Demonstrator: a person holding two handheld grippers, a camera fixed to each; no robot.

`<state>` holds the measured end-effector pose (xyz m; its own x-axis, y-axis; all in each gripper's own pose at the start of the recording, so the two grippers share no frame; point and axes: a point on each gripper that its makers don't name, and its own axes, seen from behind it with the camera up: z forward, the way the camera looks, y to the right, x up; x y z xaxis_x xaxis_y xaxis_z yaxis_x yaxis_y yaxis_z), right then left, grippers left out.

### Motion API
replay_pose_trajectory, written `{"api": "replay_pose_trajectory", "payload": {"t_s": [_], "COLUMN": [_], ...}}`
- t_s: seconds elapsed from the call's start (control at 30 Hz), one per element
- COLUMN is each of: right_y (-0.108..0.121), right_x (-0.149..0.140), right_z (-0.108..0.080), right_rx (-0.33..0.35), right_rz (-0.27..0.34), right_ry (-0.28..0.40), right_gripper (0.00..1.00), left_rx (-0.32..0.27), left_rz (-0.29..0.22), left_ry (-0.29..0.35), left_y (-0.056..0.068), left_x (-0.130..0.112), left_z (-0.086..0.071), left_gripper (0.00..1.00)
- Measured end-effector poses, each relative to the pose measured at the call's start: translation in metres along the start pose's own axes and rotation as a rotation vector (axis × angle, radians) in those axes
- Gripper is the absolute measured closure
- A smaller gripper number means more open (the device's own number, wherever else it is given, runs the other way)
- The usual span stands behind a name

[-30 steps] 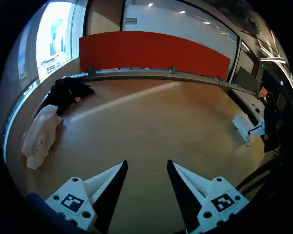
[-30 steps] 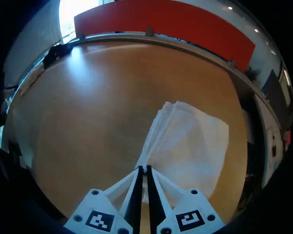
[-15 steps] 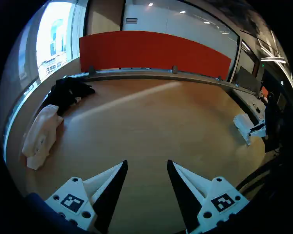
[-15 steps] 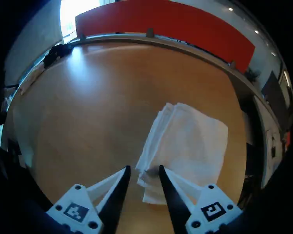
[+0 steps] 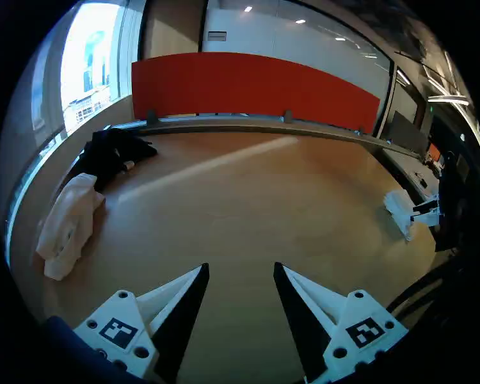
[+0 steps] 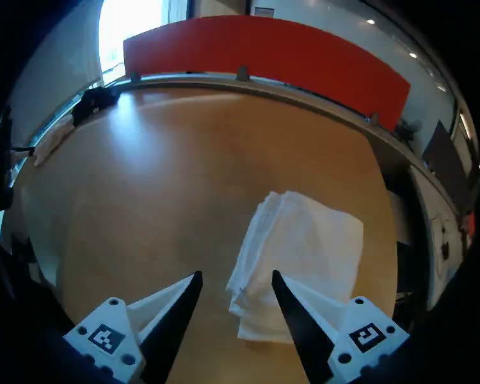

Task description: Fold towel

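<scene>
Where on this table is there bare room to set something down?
The broad middle of the table is bare wood, from the folded towel across to the pale bundle and black cloth beside the window, back to the red partition. That window side is crowded.

Wooden table (image 6: pixel 169 185) with a folded white towel (image 6: pixel 304 259), a black cloth (image 5: pixel 112 150) and a pale bundle (image 5: pixel 67 221)

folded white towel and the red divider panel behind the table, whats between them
Right gripper view: bare wooden tabletop runs from the folded white towel to a grey edge rail just before the red divider panel.
</scene>
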<state>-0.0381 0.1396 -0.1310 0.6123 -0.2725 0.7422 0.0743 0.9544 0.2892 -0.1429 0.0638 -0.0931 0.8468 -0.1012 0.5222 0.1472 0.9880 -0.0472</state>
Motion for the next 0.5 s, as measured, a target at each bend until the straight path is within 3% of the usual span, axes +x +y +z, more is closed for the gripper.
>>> {"api": "replay_pose_trajectory", "payload": {"t_s": [0.2, 0.5], "right_y": [0.001, 0.012], "right_x": [0.025, 0.078], "right_z": [-0.009, -0.029], "right_rx": [-0.046, -0.158], "right_rz": [0.025, 0.094], "right_ry": [0.097, 0.329], "right_gripper": [0.01, 0.00], "left_rx": [0.001, 0.016], "left_rz": [0.003, 0.003], "left_ry": [0.009, 0.040], "left_y": [-0.002, -0.010], "left_x": [0.004, 0.018], "left_z": [0.002, 0.006], "left_gripper": [0.26, 0.26]}}
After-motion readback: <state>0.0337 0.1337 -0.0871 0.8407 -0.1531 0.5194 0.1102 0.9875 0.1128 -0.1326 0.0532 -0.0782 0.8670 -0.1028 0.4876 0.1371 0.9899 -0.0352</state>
